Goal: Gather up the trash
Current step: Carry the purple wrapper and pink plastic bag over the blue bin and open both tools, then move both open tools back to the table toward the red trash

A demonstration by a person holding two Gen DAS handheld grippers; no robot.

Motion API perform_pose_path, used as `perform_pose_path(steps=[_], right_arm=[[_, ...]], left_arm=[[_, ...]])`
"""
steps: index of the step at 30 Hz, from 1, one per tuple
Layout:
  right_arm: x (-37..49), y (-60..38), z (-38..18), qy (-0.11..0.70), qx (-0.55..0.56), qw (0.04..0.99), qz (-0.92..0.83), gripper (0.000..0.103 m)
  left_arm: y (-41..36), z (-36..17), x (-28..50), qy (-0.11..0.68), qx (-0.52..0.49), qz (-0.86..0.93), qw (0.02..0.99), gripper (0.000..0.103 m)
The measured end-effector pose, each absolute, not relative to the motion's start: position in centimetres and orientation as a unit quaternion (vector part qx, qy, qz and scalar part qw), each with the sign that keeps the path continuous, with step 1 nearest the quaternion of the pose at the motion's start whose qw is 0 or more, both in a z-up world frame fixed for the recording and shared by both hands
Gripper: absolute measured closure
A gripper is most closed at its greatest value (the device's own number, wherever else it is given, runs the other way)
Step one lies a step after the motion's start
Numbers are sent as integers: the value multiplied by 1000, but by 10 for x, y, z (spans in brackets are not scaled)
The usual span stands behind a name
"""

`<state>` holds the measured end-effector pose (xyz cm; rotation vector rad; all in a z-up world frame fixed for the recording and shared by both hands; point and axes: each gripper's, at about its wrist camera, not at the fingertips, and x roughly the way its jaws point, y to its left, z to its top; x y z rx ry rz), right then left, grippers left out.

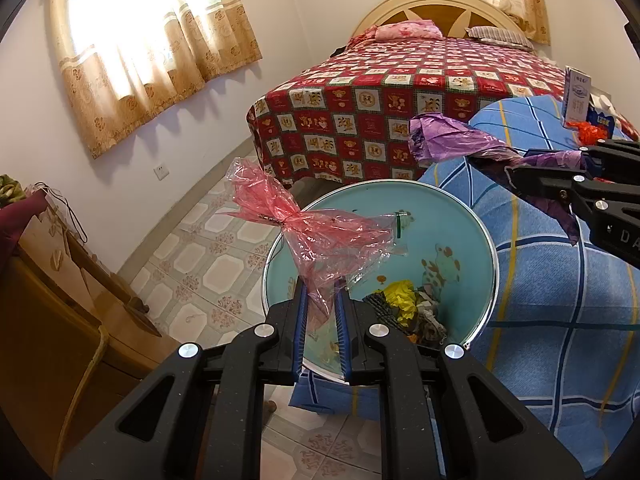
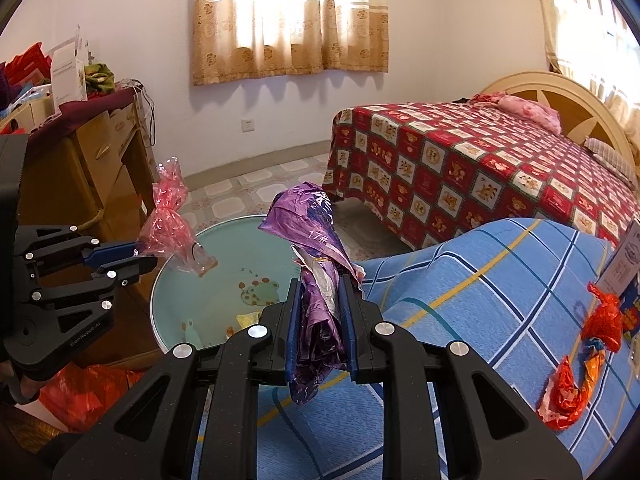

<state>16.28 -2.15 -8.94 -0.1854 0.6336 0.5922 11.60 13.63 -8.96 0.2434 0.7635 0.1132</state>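
My left gripper is shut on a pink clear plastic wrapper and holds it above a light blue basin with several scraps of trash in its bottom. It also shows in the right wrist view with the pink wrapper over the basin. My right gripper is shut on a purple foil wrapper, held beside the basin's right rim. From the left wrist view the right gripper holds the purple wrapper. An orange-red foil wrapper lies on the blue cloth.
A blue checked cloth covers a surface to the right of the basin. A bed with a red patterned cover stands behind. A wooden cabinet stands at the left. A white and blue carton stands on the cloth. The floor is tiled.
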Motion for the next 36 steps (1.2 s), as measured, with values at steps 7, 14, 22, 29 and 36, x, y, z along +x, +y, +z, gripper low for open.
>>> perform_pose_path(steps=[7, 14, 22, 29, 36], right_arm=[[165, -18, -89, 307, -93, 902, 290, 84], [166, -13, -90, 306, -91, 900, 298, 79], [164, -17, -94, 305, -76, 901, 298, 49], [155, -35, -93, 296, -59, 913, 273, 30], [150, -48, -96, 291, -55, 920, 257, 15]], left_arm=[[134, -90, 116, 372, 118, 53, 919, 90], [131, -87, 114, 366, 115, 48, 922, 86], [129, -86, 110, 359, 111, 49, 926, 43], [129, -86, 110, 354, 108, 58, 927, 18], [127, -85, 109, 348, 105, 60, 930, 8]])
